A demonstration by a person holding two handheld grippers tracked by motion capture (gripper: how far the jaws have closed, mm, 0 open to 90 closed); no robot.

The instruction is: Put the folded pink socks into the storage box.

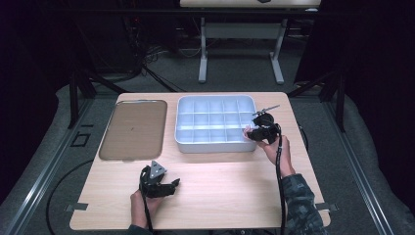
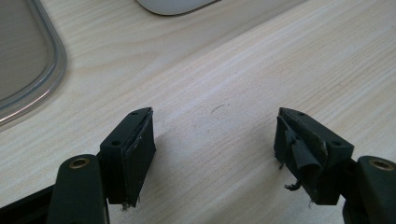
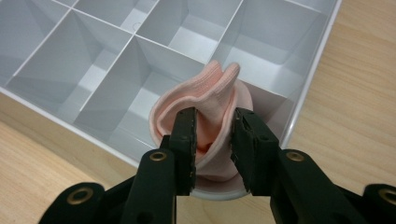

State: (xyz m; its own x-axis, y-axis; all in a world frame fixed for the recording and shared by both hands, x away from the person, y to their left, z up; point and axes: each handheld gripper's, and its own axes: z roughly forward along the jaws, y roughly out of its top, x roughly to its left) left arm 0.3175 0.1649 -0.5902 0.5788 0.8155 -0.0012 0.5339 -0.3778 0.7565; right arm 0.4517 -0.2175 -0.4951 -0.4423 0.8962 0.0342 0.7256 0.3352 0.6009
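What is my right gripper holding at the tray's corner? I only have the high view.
Observer: A folded pink cloth, pinched between the jaws of the right gripper.
Operator: Is it down in a compartment?
Observer: Its lower part sits in the corner compartment of the tray; the top sticks up above the dividers.

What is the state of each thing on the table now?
Pink sock: rolled, pinched, at the organizer's corner compartment.
Right gripper: shut on the sock.
Left gripper: open, empty, above the table.
Compartment organizer: other compartments empty.
Tray: flat, empty.
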